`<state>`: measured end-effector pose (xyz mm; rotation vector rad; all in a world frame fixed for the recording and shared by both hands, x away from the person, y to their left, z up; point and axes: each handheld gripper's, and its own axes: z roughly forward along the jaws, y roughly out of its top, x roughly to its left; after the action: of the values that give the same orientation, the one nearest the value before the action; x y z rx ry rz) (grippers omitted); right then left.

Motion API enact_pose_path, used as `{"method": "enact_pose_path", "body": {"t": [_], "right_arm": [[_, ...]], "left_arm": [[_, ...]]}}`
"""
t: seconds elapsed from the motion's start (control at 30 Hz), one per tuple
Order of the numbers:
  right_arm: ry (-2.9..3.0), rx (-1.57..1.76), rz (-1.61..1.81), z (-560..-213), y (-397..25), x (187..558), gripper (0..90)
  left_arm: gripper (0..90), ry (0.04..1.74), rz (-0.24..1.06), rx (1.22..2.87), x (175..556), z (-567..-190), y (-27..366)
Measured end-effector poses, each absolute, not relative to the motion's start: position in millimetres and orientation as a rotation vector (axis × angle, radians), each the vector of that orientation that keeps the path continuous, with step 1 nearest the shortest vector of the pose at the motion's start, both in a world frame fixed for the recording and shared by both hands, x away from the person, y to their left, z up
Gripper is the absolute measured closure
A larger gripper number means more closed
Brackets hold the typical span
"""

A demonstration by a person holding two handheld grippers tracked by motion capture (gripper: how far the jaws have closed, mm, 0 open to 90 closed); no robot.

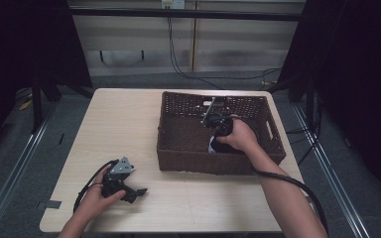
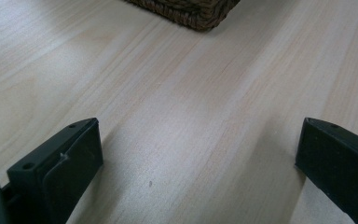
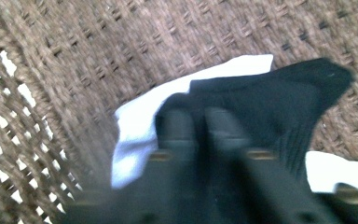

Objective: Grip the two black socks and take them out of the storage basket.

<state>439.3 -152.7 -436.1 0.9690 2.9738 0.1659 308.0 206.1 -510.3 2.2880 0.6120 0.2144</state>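
Black cloth (image 3: 279,107) is pinched in the right gripper (image 3: 196,122). It looks like a sock or a small bit of clothing, with ribbed lines on it. The 2 jaws of this gripper are pressed almost together, with the cloth squeezed between them. A white cloth (image 3: 135,135) lies just under the black one, touching it. I cannot tell if the jaws have hold of the white one too.

Both cloths are down inside the brown woven basket (image 1: 178,163), near its front wall. From the high view, the right gripper (image 1: 217,121) and the hand on it reach into the basket from above.

The left gripper (image 1: 129,191) rests low over the worktop (image 1: 124,124), well apart from the basket. Its jaws are wide open and have nothing between them. In the left gripper view I see bare pale wood and 1 corner of the basket (image 2: 191,14).

I think the step in hand is a grab of the black cloth, either to lift it out or to set it down in the basket. A lift would need a straight pull up, high enough to clear the wall, and the white cloth might come along.

I see no labels, brands or writing anywhere.
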Motion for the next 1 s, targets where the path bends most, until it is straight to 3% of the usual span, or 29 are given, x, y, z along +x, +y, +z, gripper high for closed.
{"method": "enact_pose_path", "body": {"t": [0.67, 1.0], "right_arm": [[2.938, 0.998, 0.413, -325.1, -201.3, 416.6, 87.8], [2.885, 0.928, 0.524, -260.8, -205.3, 390.9, 87.8]], "left_arm": [[0.0, 0.611, 0.213, 2.291, 308.0, -510.1, 206.2], [0.0, 0.612, 0.213, 2.291, 308.0, -510.1, 206.1]]}}
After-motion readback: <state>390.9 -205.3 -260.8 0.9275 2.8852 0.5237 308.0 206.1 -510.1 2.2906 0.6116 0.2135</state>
